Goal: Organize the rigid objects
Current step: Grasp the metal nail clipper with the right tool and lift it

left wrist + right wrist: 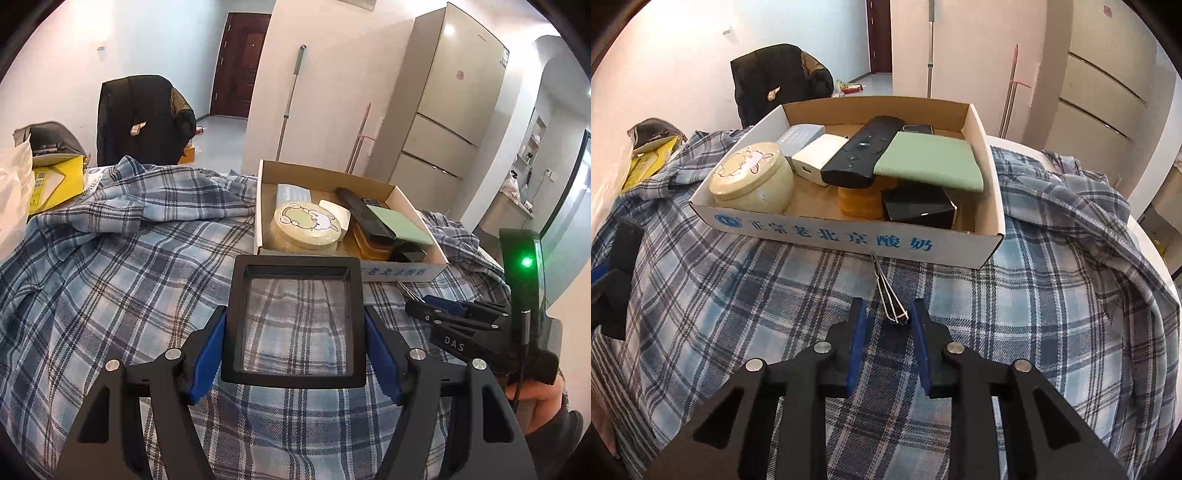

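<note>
My left gripper (295, 321) is shut on a square black frame with a clear pane (295, 317), held just above the plaid cloth, in front of the cardboard box (402, 271). The box (849, 240) holds a round cream tin (753, 179), a white block (818, 155), a black remote (866, 149), a green flat case (929, 162), an orange piece (858, 203) and a black cube (918, 208). My right gripper (886, 314) is open, its pads on either side of the metal tweezers (888, 293) lying on the cloth. The tweezers' tips point at the box.
A plaid shirt (129, 240) covers the round table. Yellow packaging (55, 184) and a grey bag (48, 142) sit at the far left. A chair with a black jacket (144, 118) stands behind. A fridge (443, 110) and a mop stand by the wall.
</note>
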Available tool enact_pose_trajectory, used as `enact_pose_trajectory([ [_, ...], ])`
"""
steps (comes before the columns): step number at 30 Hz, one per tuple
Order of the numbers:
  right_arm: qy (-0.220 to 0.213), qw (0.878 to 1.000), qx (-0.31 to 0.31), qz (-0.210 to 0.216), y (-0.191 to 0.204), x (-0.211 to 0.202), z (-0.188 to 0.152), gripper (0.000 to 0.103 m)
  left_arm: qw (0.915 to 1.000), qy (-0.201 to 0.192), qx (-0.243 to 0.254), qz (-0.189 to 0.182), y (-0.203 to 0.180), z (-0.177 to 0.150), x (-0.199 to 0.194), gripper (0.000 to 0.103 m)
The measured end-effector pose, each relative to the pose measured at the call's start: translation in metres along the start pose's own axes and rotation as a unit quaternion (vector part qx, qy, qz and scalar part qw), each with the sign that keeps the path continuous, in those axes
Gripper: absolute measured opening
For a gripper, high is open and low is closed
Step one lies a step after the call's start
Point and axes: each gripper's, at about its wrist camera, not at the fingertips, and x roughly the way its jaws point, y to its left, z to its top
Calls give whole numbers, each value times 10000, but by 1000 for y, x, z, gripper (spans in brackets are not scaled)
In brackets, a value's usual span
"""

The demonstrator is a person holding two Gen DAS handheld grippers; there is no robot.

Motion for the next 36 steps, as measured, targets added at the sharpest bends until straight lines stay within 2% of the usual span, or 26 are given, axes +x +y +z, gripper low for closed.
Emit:
enact_pose_trajectory([
  [4, -28, 10000, -5, -12, 0, 0, 0, 23, 10000, 3, -11, 5, 1, 0, 1, 72],
  [5, -27, 10000, -2, -25, 0, 0, 0, 16, 10000, 0, -11, 8, 0, 0, 1, 72],
  [6, -27, 10000, 6, -8, 0, -1, 0, 13, 10000, -1, -9, 8, 0, 0, 1, 72],
  [10, -157, 9998, -14, 133, 2, -17, 1, 13, 10000, 2, -7, 8, 0, 0, 1, 72],
  [14, 211, 9991, 64, 374, 2, -24, -2, 13, 10000, 14, -17, 13, 0, 0, 1, 72],
  [18, 711, 9958, -12, 576, 6, -14, -9, 13, 10000, 18, -16, 10, 0, 0, 1, 72],
  [20, 679, 9962, -56, 538, 8, -14, -10, 13, 10000, 28, -12, 13, 0, -1, 2, 72],
  [29, 341, 9962, 480, 641, -10, -25, -4, 13, 10000, 50, 12, 1, -1, -2, 4, 72],
  [36, 487, 9972, 243, 512, -2, -18, -7, 13, 10000, 57, 1, -4, -1, -2, 4, 72],
])
